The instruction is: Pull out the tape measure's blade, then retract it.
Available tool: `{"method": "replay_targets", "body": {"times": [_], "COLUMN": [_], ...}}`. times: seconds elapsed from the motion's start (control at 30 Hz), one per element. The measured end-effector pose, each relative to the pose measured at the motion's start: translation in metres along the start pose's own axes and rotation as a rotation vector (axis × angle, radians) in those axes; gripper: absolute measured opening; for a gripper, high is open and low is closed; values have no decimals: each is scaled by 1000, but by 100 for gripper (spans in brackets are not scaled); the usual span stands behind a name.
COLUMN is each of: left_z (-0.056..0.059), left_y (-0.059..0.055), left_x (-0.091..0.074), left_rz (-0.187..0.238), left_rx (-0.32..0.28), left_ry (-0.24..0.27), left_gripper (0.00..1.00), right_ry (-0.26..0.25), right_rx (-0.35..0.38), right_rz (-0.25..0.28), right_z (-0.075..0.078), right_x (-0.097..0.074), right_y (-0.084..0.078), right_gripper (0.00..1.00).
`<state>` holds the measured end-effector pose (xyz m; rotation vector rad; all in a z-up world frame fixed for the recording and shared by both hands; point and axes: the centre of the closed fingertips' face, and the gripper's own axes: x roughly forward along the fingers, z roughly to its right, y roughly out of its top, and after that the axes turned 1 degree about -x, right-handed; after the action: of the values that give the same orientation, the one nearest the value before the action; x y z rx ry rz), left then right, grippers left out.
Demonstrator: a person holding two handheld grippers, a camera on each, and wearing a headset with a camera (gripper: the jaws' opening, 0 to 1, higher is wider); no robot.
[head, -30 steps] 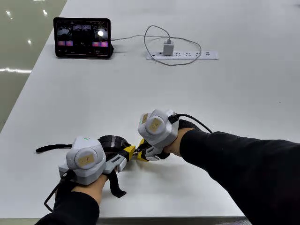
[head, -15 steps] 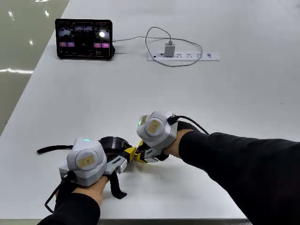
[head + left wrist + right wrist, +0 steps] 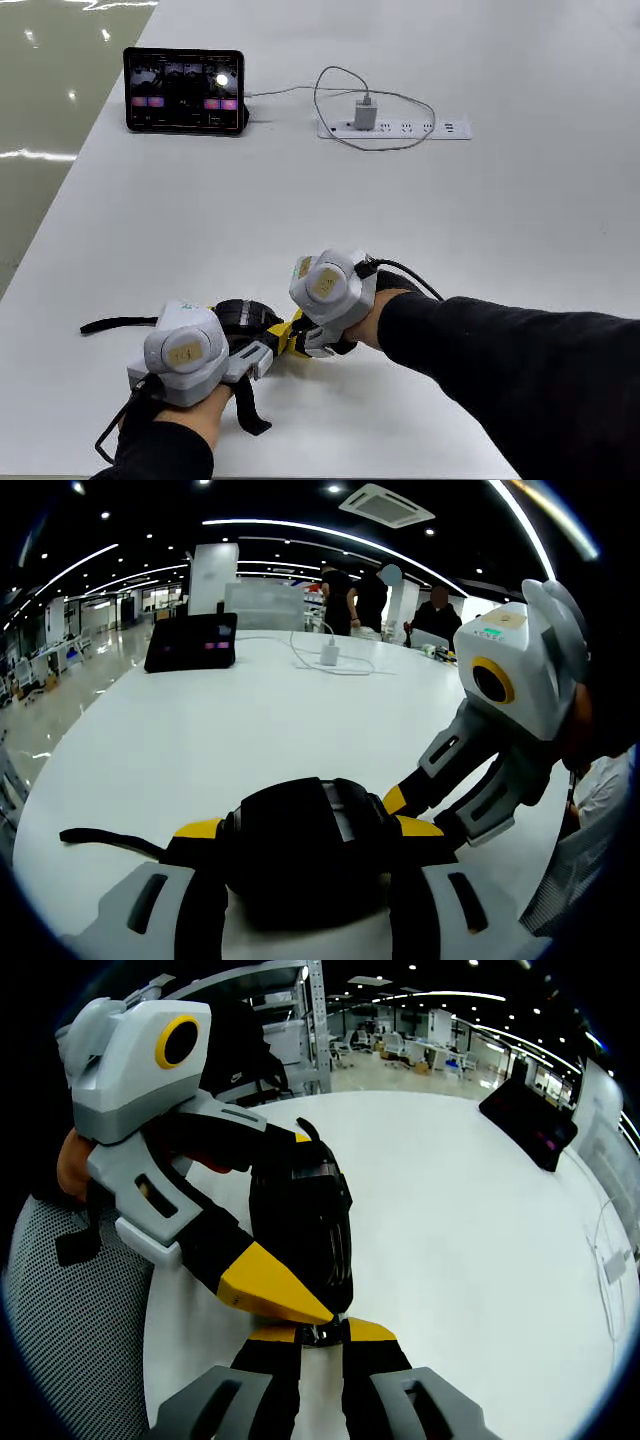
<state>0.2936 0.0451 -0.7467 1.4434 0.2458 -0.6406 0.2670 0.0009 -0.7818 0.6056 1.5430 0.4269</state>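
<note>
On the white workbench [image 3: 420, 230], the left gripper [image 3: 310, 830] clamps the black tape measure [image 3: 300, 865] between its jaws. Right in front of it, the right gripper [image 3: 322, 1333] is pinched narrow on the blade tip [image 3: 322, 1327] at the case's mouth.

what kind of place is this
Likely a big open-plan lab or workshop hall: a long white workbench, rows of ceiling strip lights, a grey metal shelving rack and a glossy greenish floor.

My right gripper [image 3: 322, 1332] hides the tape measure's [image 3: 300, 1220] blade tip; the tablet [image 3: 185, 90] near the table's [image 3: 400, 220] far-left corner is unreadably small.
</note>
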Motion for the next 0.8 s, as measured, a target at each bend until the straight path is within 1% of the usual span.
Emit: {"method": "replay_targets", "body": {"times": [0.23,0.3,0.43,0.47,0.5,0.6,0.67,0.7,0.77,0.8], "left_z": [1,1,2,2,2,2,2,2,2,2], "left_y": [1,1,0,2,2,1,1,-1,-1,-2], "left_x": [0,0,0,0,1,0,0,0,0,0], "left_rz": [2,-1,-7,-3,-1,-10,-17,-25,-27,-32], "left_rx": [9,16,59,81,94,94,105,127,121,113], "left_ry": [5,5,7,8,8,4,-5,-10,-10,-12], "left_gripper": [62,62,62,62,62,62,62,62,62,62], "right_ry": [-7,-12,-45,-54,-53,-56,-58,-59,-55,-45], "right_rx": [-26,-23,-30,-37,-36,-40,-37,-38,-44,-52], "right_rz": [-5,-4,-6,-5,-4,-7,-9,-10,-15,-18], "right_z": [0,0,5,6,6,5,4,4,2,-1], "right_x": [0,0,-1,-1,-1,-3,-6,-7,-9,-11], "right_y": [0,0,0,0,0,-1,-4,-5,-7,-9], "right_gripper": [12,13,18,19,20,20,21,21,21,20]}}
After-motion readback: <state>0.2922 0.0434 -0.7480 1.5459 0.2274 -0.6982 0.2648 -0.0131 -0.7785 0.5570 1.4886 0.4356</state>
